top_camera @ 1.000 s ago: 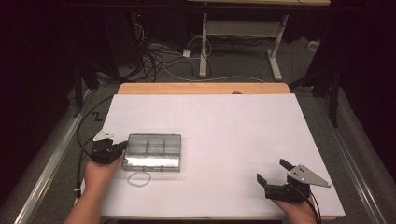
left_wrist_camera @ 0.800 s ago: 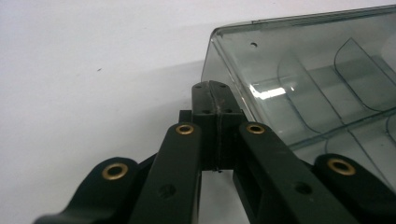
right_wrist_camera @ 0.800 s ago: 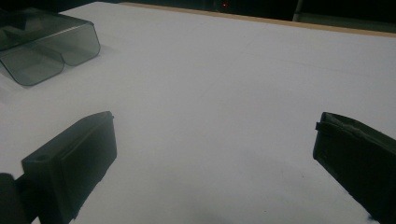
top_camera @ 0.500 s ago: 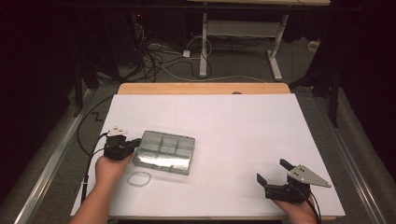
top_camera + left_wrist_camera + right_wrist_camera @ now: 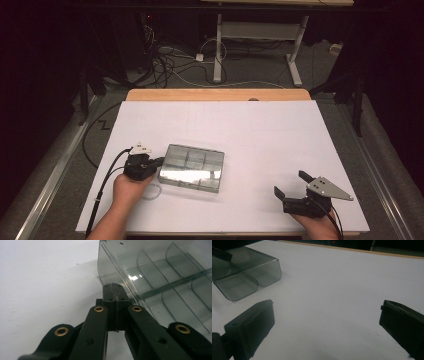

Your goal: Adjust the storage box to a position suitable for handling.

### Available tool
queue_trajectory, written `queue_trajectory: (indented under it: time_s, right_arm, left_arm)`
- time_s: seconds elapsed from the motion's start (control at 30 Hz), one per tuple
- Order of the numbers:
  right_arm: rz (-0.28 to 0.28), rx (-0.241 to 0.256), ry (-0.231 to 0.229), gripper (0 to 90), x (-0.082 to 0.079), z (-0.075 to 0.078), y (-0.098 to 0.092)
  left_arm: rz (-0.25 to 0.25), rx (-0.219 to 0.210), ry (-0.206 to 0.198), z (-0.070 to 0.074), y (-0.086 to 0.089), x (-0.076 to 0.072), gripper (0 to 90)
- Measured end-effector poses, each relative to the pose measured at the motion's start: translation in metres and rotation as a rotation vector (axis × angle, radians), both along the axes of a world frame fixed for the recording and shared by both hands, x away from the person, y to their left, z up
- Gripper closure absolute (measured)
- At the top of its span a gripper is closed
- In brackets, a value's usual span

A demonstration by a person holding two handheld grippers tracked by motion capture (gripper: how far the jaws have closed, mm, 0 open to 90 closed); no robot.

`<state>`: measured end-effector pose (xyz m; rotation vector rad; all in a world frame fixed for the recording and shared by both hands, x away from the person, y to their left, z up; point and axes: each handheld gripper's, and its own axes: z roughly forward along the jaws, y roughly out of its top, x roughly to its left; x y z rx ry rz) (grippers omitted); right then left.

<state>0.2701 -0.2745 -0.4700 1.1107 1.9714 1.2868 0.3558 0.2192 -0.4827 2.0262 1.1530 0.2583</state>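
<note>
A clear plastic compartment box (image 5: 192,167) lies left of centre on the white-covered table (image 5: 260,130), turned a little askew. My left gripper (image 5: 156,163) is shut on the box's left rim, held by a hand at the front left. In the left gripper view the jaws of the left gripper (image 5: 116,291) are pressed together at the box (image 5: 155,277) wall, with its dividers behind. My right gripper (image 5: 291,182) stands open near the front right edge, nothing between its fingers. The right gripper view looks between the spread jaws of the right gripper (image 5: 325,322) toward the box (image 5: 249,272) at far left.
A thin white ring (image 5: 150,192) lies on the table beside the left hand. A black cable (image 5: 105,180) trails off the front left. The table's wooden back edge (image 5: 215,94) shows beyond the white sheet; a desk frame and floor cables lie behind.
My left gripper has moved to the right with the box, which has shifted right and turned slightly. The right gripper has not moved.
</note>
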Motion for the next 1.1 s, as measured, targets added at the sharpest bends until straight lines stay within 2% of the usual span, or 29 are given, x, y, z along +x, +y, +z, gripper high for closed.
queue_trajectory:
  time_s: [0.47,0.53,0.57,0.6,0.73,0.83,0.9,0.97,1.0,1.03,1.1]
  right_arm:
    - [0.006,0.005,0.016,2.8,0.0,-0.001,0.0]
    - [0.012,0.003,0.018,4.5,0.0,-0.001,0.0]
    - [0.015,0.009,0.032,9.2,0.0,-0.001,0.001]
    - [0.015,0.009,0.032,9.2,0.0,-0.001,0.001]
    - [0.031,0.021,0.054,18.5,0.001,-0.001,0.003]
    - [0.056,0.027,0.075,30.0,0.003,-0.002,0.006]
    - [0.086,0.029,0.102,47.4,0.005,-0.004,0.011]
    - [0.112,0.017,0.129,70.6,0.006,-0.004,0.016]
    - [0.125,0.007,0.146,82.5,0.007,-0.005,0.018]
    - [0.141,0.001,0.158,90.0,0.008,-0.005,0.021]
    - [0.16,-0.015,0.171,90.0,0.01,-0.006,0.027]
  left_arm:
    - [-0.153,0.013,-0.018,0.002,-0.048,-0.037,87.8]
    - [-0.175,0.019,-0.022,0.003,-0.054,-0.042,87.8]
    - [-0.187,0.024,-0.026,0.003,-0.057,-0.044,87.7]
    - [-0.198,0.028,-0.028,0.004,-0.06,-0.047,87.7]
    - [-0.231,0.03,-0.03,0.003,-0.07,-0.057,87.7]
    - [-0.25,0.018,-0.028,0.002,-0.075,-0.063,87.8]
    - [-0.259,0.001,-0.022,0.001,-0.077,-0.067,87.7]
    - [-0.267,0.009,-0.027,0.001,-0.079,-0.07,87.7]
    - [-0.267,0.002,-0.025,0.0,-0.079,-0.071,87.7]
    - [-0.269,-0.018,-0.018,0.0,-0.077,-0.072,87.7]
    - [-0.259,-0.03,-0.014,0.001,-0.074,-0.076,87.7]
